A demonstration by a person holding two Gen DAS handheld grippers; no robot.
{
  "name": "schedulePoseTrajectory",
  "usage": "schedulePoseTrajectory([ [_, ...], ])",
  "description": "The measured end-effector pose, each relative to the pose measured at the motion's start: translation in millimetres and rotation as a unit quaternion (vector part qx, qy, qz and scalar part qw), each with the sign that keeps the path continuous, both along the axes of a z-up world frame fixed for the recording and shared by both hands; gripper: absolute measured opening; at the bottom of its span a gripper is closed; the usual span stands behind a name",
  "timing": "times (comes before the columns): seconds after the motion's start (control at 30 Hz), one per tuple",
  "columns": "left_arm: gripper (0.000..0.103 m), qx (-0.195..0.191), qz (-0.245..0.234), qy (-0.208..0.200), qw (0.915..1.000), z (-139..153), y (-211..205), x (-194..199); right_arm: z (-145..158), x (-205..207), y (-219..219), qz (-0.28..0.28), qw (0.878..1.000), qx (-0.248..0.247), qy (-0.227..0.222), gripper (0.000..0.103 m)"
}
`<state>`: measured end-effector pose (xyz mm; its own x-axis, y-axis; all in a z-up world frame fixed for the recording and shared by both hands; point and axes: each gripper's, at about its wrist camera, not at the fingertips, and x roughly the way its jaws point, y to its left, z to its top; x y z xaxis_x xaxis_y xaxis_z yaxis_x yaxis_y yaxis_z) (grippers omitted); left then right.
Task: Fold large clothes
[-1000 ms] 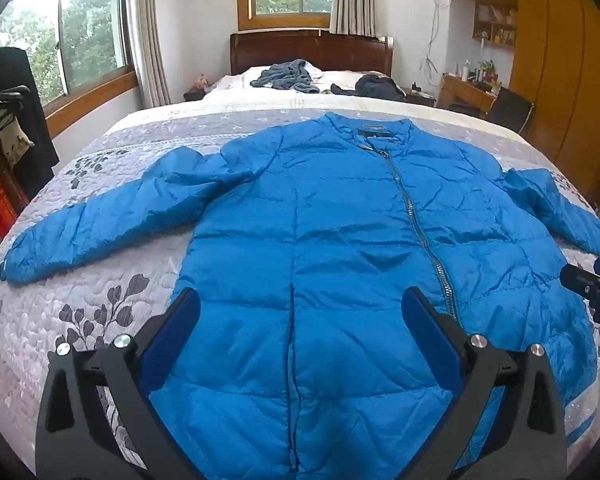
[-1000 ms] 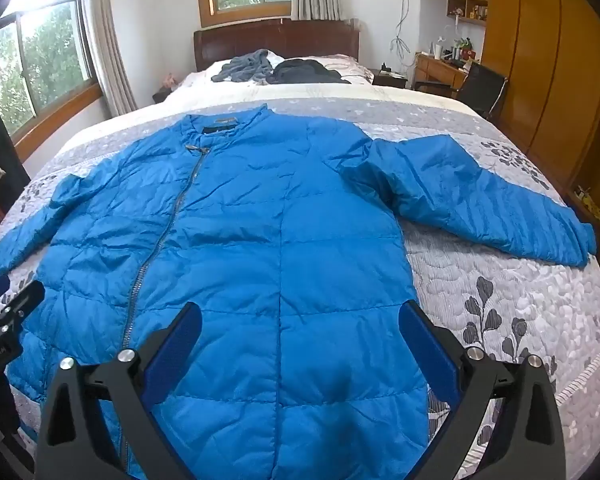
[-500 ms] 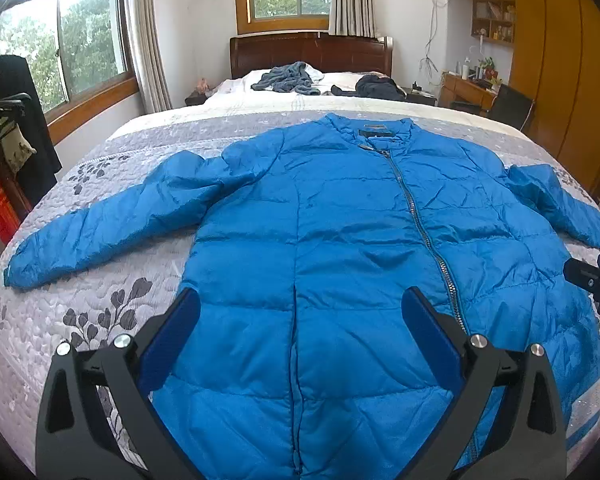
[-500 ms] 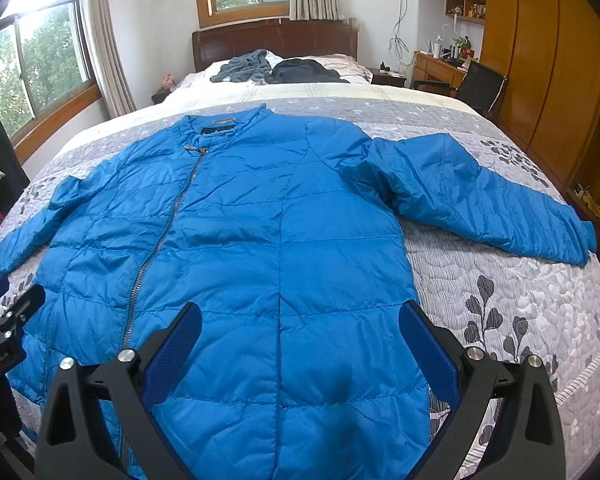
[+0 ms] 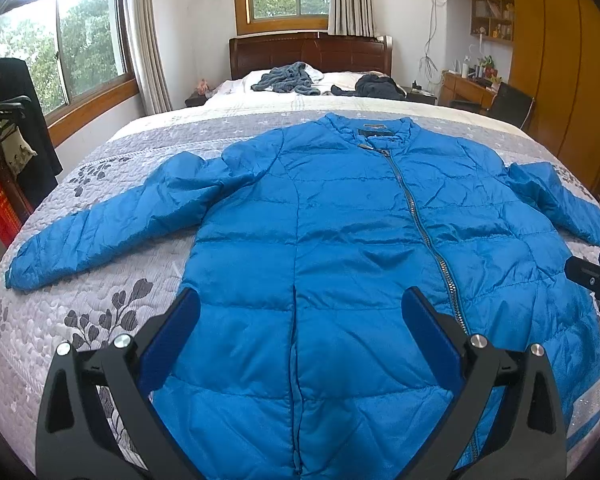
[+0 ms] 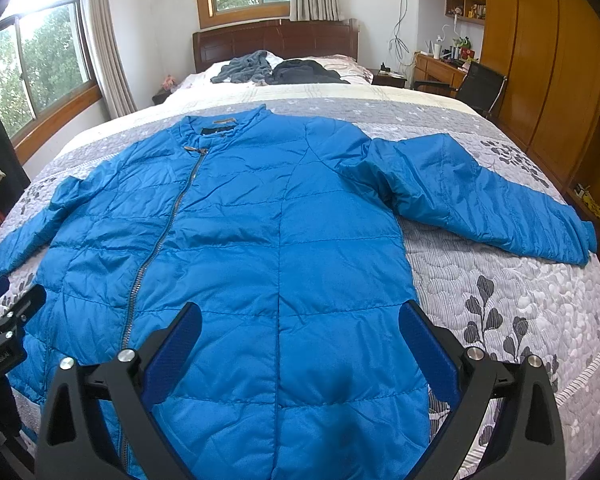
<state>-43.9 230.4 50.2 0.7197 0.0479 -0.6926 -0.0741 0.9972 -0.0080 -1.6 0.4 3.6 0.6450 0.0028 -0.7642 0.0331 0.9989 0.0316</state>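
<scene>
A large blue puffer jacket lies flat and zipped on the bed, collar toward the headboard, both sleeves spread out. Its left sleeve reaches the bed's left edge; its right sleeve angles toward the right edge. My left gripper hovers open above the lower left half of the jacket, holding nothing. My right gripper hovers open above the lower right half, also holding nothing. Each gripper shows at the edge of the other's view: the right gripper, the left gripper.
The grey floral quilt covers the bed. Loose dark clothes lie near the wooden headboard. A desk and black chair stand at right beside wooden wardrobes; a clothes rack stands at left.
Both grippers have drawn back and risen slightly, so more of the jacket and room shows. The jacket has not moved and both grippers stay open.
</scene>
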Motion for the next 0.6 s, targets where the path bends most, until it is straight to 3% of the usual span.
schedulePoseTrajectory([
  [0.6,0.100,0.004,-0.001,0.000,1.0000,-0.5,-0.5,-0.3,0.5,-0.4,0.1,0.000,1.000,0.002,-0.001,0.099],
])
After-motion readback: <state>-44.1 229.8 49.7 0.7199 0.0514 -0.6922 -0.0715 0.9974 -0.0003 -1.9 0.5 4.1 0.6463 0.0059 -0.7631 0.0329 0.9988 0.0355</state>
